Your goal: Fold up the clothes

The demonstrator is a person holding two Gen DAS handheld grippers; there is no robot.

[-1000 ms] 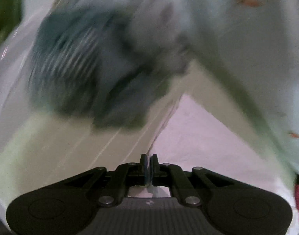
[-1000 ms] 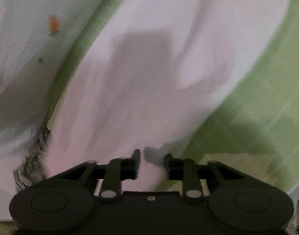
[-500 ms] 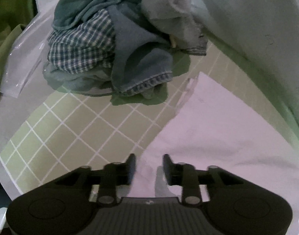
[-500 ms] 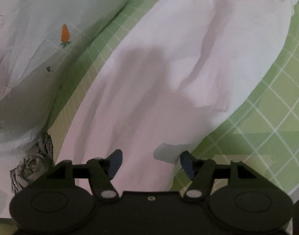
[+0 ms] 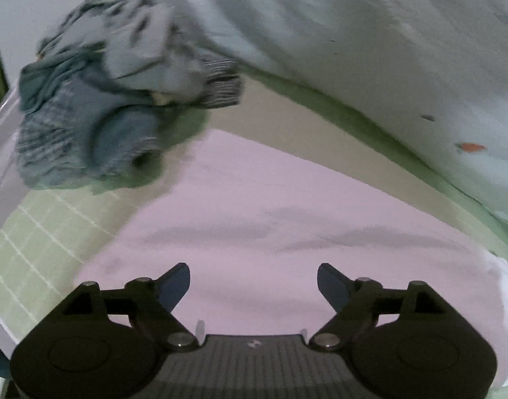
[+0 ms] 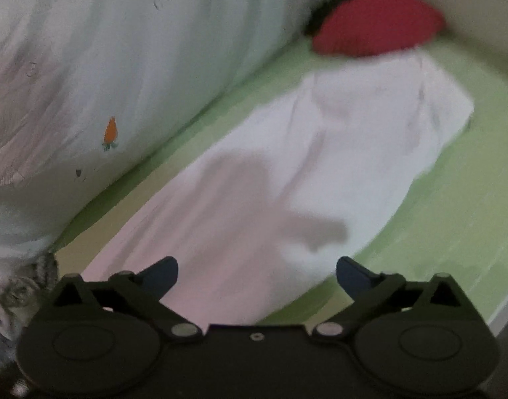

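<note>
A pale pink-white garment (image 5: 280,229) lies flat on the green checked sheet (image 5: 31,242); in the right wrist view it (image 6: 287,183) stretches away as a long folded strip. My left gripper (image 5: 253,282) is wide open and empty just above the garment. My right gripper (image 6: 256,274) is wide open and empty over the garment's near end. A heap of blue and plaid clothes (image 5: 97,126) sits at the left in the left wrist view.
A white quilt with small carrot prints (image 6: 111,66) runs along the far side of the garment; it also shows in the left wrist view (image 5: 386,50). A red cushion (image 6: 376,23) lies beyond the garment's far end. The green sheet (image 6: 453,206) lies to the right.
Both grippers opened wider and let go of the garment. The left one was shut on cloth a second ago. Both views shifted; the garment now lies flat.
</note>
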